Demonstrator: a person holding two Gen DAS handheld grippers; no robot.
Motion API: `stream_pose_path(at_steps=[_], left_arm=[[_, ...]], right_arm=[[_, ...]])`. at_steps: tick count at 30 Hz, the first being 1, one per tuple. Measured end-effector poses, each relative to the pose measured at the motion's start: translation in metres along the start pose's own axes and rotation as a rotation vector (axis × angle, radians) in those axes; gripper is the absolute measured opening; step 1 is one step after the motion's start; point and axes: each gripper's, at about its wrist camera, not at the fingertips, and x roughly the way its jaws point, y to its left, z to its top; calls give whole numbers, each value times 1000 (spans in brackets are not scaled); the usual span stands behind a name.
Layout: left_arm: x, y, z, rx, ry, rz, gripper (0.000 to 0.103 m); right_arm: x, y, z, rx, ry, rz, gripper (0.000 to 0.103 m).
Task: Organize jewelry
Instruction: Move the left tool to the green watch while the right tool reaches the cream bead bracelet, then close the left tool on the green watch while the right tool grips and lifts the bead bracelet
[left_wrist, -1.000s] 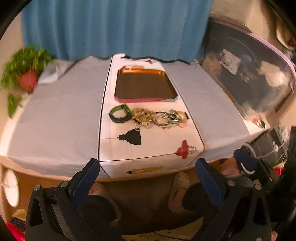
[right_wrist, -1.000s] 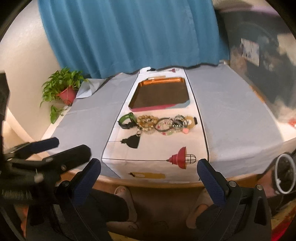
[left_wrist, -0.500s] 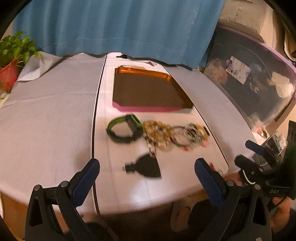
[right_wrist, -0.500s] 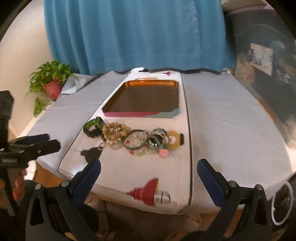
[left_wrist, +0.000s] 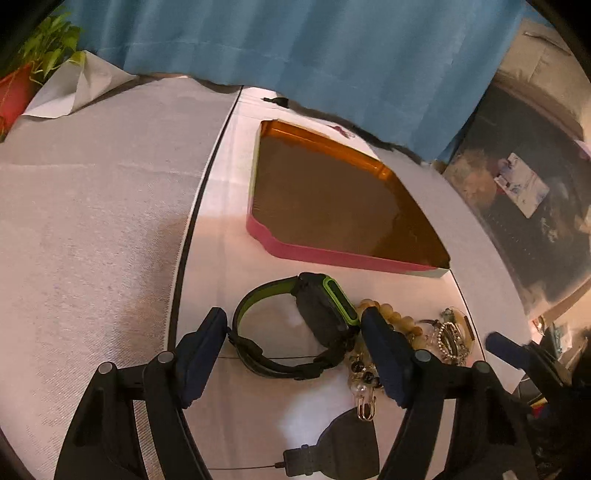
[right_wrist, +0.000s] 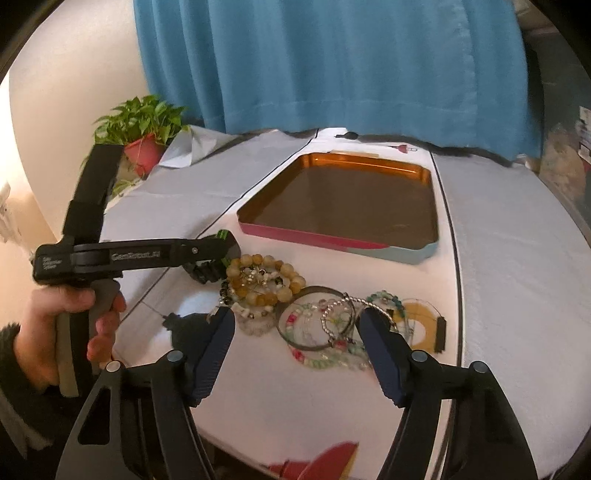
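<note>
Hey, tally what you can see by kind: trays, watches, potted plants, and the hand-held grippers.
Tray: 1
Watch: 1
Potted plant: 1
Hand-held grippers: 2, the left hand-held gripper and the right hand-held gripper
Bracelets: tangled pile, not countable
Total counted: 5

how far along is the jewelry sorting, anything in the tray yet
Nothing is sorted yet: the tray holds no jewelry. In hand: the left gripper, jaws open, straddles the green and black watch; the right gripper, also open, hovers over the metal bangles. Left: the watch, the beaded bracelets and bangles all lie on the cloth.
</note>
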Motion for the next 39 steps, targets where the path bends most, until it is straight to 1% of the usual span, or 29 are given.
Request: stream_pose_path(at_steps=[3, 7, 9, 12, 15, 17, 18, 19, 20, 21, 23, 27, 29, 31, 33, 37, 39], left_arm=[[-2, 0, 3, 5, 25, -27, 68], [-5, 7, -1, -8, 9, -74, 65], [-4, 8, -1, 2, 10, -78, 64], [-8, 9, -2, 10, 15, -76, 61], [-13, 17, -3, -11, 20, -84, 58], [-15, 20, -1, -17, 15, -77, 57], [-17, 22, 0, -19, 11, -72, 57], [-18, 25, 0, -24, 8, -67, 56], [-18, 27, 0, -32, 6, -66, 56], [-17, 29, -1, -43, 9, -71, 57], [-16, 31, -2, -54, 10, -82, 58], [-15, 24, -2, -14, 7, -55, 61], [-16, 23, -3, -17, 6, -51, 61], [-15, 26, -3, -33, 12, -58, 61], [-15, 25, -2, -33, 13, -60, 61], [-15, 27, -2, -50, 9, -76, 57], [-15, 29, -1, -70, 14, -93, 55]], right_arm=[[13, 6, 2, -30, 19, -4, 70], [25, 17, 9, -54, 24, 17, 70], [36, 23, 14, -68, 38, 15, 70], [57, 28, 24, -63, 72, 42, 70], [69, 28, 35, -39, 81, 84, 66], [73, 35, 43, -46, 80, 121, 47], [75, 41, 46, -71, 90, 115, 41], [80, 46, 47, -93, 114, 103, 25], [84, 49, 46, -99, 134, 108, 12], [88, 51, 45, -102, 154, 118, 12], [91, 55, 43, -113, 174, 105, 12], [96, 65, 43, -161, 212, 72, 13], [99, 70, 44, -184, 224, 54, 14], [99, 70, 45, -170, 227, 62, 13], [102, 70, 44, -162, 247, 47, 13], [104, 71, 47, -152, 261, 36, 13], [101, 68, 50, -120, 251, 52, 13]])
